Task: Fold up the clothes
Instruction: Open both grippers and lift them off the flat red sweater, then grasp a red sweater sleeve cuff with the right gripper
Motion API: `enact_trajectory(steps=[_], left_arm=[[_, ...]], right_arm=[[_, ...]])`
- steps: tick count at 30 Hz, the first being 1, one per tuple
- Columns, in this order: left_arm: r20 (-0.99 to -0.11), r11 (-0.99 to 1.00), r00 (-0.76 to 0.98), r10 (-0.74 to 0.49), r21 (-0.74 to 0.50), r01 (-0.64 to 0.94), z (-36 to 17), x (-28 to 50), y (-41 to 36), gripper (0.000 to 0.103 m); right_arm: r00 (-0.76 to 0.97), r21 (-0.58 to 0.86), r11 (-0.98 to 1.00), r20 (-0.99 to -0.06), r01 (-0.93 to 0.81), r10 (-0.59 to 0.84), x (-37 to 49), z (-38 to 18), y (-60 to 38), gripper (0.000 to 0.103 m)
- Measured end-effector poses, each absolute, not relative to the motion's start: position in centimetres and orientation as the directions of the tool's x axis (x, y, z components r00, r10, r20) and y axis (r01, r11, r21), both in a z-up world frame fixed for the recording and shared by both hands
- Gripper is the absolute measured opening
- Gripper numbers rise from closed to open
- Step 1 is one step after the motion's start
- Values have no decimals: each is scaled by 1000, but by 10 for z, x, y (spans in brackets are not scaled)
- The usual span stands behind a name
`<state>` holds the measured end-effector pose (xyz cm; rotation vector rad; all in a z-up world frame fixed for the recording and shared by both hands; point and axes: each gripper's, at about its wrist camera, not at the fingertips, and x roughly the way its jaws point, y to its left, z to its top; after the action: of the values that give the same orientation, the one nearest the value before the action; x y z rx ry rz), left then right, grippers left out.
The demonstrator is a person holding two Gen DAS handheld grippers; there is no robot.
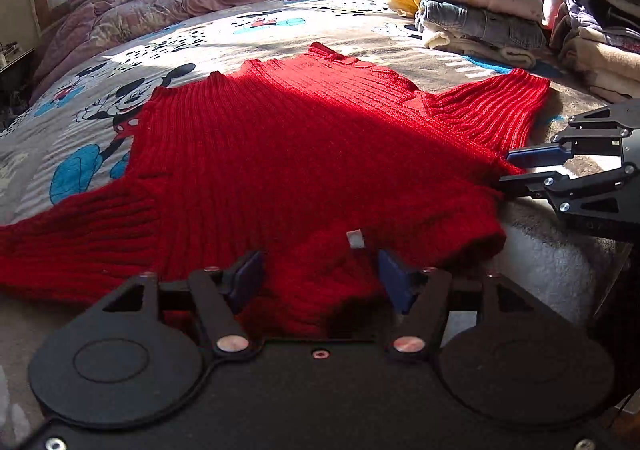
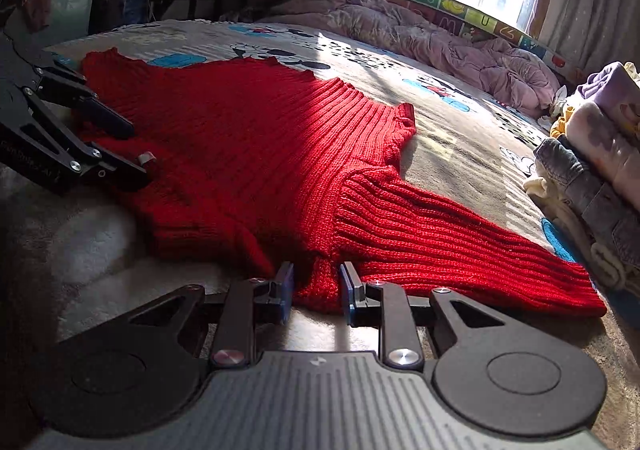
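- The red sweater [image 1: 304, 137] lies spread flat on the bed [image 1: 280, 25], sleeves out, straight ahead of both tools.
- Left hand-held gripper [image 1: 320, 270]: jaws apart, straddling the near knit edge without pressing it.
- Right hand-held gripper [image 2: 316, 286]: clamped on a bunched bit of the hem beside the sleeve [image 2: 460, 250].
- Thick ribbed knit, so I'd judge it soft, floppy and a little stretchy; best pinched at hem or shoulder seams.
- The left sleeve's end is cut off at the frame edge, and the white tag [image 1: 355, 238] is too small to read.
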<state>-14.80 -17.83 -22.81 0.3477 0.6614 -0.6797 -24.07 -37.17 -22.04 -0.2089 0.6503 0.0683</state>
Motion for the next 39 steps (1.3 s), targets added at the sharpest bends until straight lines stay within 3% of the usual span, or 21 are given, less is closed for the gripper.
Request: enact_trajectory(steps=[3, 6, 9, 12, 17, 18, 20, 22, 24, 29, 32, 35, 39], left_arm=[[-638, 753, 616, -462, 85, 653, -224, -158, -171, 67], [-674, 759, 605, -423, 101, 643, -243, -163, -166, 73], [-685, 747, 592, -425, 105, 657, -238, -163, -166, 74], [-696, 754, 553, -458, 26, 657, -225, -156, -160, 74], [-652, 788, 570, -501, -71, 611, -217, -149, -147, 74], [-656, 795, 574, -491, -66, 603, -220, -147, -147, 74], [-677, 782, 562, -476, -33, 623, -223, -147, -151, 78], [-704, 750, 539, -463, 13, 661, -225, -150, -157, 82], [-721, 722, 521, -457, 42, 691, -224, -152, -162, 81], [-641, 728, 533, -553, -61, 682, -200, -151, -148, 76], [-639, 741, 531, -556, -91, 665, -195, -137, -144, 71], [-667, 736, 511, -543, -84, 672, -190, -117, -144, 62], [-714, 723, 503, -486, -6, 691, -177, -81, -141, 60]], right_arm=[[840, -78, 990, -540, -121, 61, -256, -206, -371, 28], [879, -94, 983, -468, -159, 98, -257, -202, -354, 27], [802, -105, 971, -586, -215, 115, -242, -219, -337, 26], [796, -173, 958, -599, -228, 82, -249, -217, -326, 26], [865, -137, 970, -490, -199, 109, -265, -202, -325, 26], [876, -149, 969, -471, -198, 107, -264, -202, -323, 29], [840, -139, 968, -533, -207, 103, -250, -210, -321, 37], [782, -60, 972, -607, -225, 144, -240, -216, -327, 38], [767, -4, 972, -615, -234, 182, -238, -207, -340, 33], [843, 160, 976, -496, -150, 211, -227, -189, -383, 33], [851, 195, 972, -481, -132, 212, -189, -179, -405, 34], [843, 348, 930, -462, -115, 277, -143, -179, -432, 34], [791, 487, 871, -558, 66, 252, -80, -215, -473, 33]])
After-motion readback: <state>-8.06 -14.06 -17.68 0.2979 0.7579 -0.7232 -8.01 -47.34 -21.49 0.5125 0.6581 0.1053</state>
